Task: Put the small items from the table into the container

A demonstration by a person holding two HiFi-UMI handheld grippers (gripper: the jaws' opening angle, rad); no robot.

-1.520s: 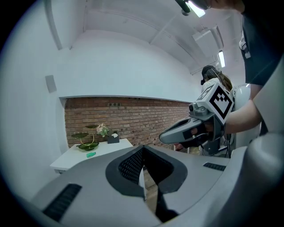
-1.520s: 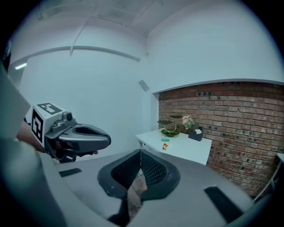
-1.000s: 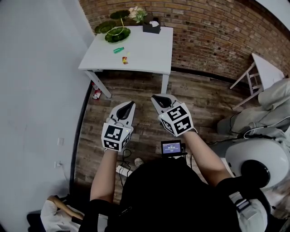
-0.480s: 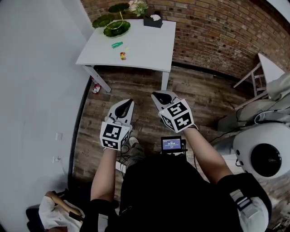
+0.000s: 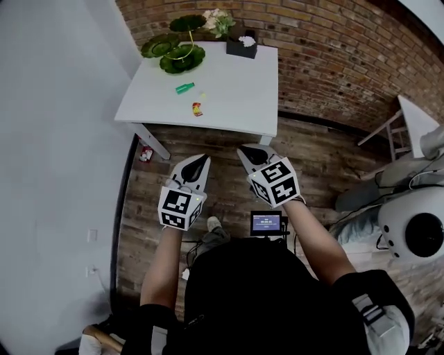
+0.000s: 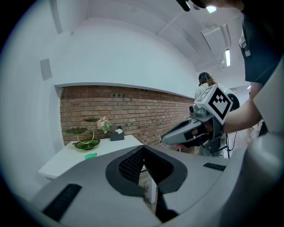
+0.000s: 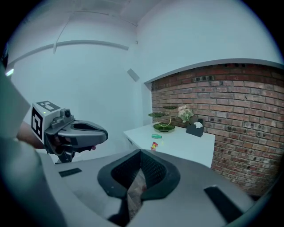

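- Only in the head view: a small lit screen (image 5: 267, 223) at the waist and both bare forearms stretched forward over the wooden floor (image 5: 312, 159).
- Just ahead of the forearms, the left gripper (image 5: 200, 159) and the right gripper (image 5: 244, 148), side by side but apart. Both pointing toward the table and slightly down, stopping short of its near edge.
- In the left gripper view: jaws pressed together at the tips, nothing between them. Right gripper in profile off to the right.
- In the right gripper view: jaws likewise closed and empty. Left gripper in profile at the left.
- Next, the white table (image 5: 229, 104), touched by neither gripper.
- On its left half, a red-and-yellow item (image 5: 198, 108) and, just beyond, a green item (image 5: 184, 87). Only the green one visible in the left gripper view; both plain in the right gripper view.
- Farthest back, a green tiered dish (image 5: 182, 59) at the far-left corner, with flowers (image 5: 219, 21) and a black box (image 5: 241, 46) beside it, against the brick wall (image 5: 333, 62).
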